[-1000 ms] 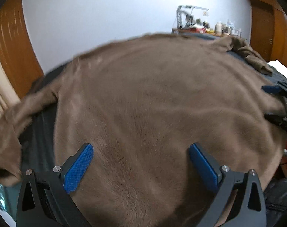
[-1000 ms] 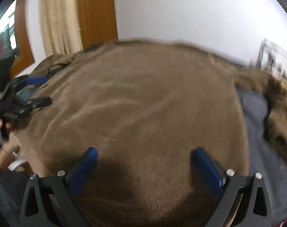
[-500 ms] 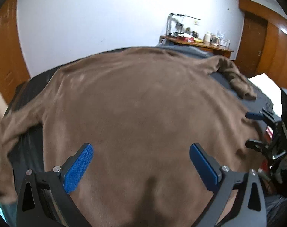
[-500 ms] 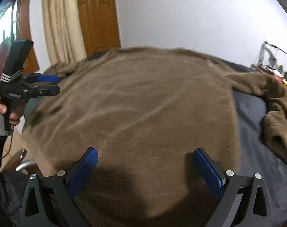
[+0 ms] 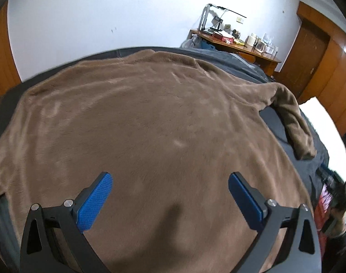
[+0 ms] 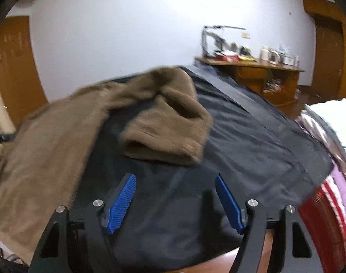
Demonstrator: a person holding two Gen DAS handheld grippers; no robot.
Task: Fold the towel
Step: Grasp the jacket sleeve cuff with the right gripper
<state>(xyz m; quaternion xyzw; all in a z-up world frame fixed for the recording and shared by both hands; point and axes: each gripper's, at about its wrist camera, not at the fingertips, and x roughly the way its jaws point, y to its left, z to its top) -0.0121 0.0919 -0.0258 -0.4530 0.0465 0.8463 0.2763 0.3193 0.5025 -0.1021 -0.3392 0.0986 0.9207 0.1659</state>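
Towel point(image 5: 150, 122) lay spread, unfolded, its far-right corner point(image 6: 166, 122) bunched; every fold remained. Left gripper point(image 5: 170, 195) gaped empty; right gripper point(image 6: 175, 200), jaws just narrowing, held nothing.

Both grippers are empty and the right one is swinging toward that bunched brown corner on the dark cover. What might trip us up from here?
1. The brown towel's far corner lies folded over in a lump, so the right gripper, whose jaws have just been closing with nothing between them, may pinch several layers.
2. The right view is blurred, so aiming is uncertain.
3. The left gripper is open above mid-towel, not at an edge; lifting one side alone could drag the towel askew on the dark cover.
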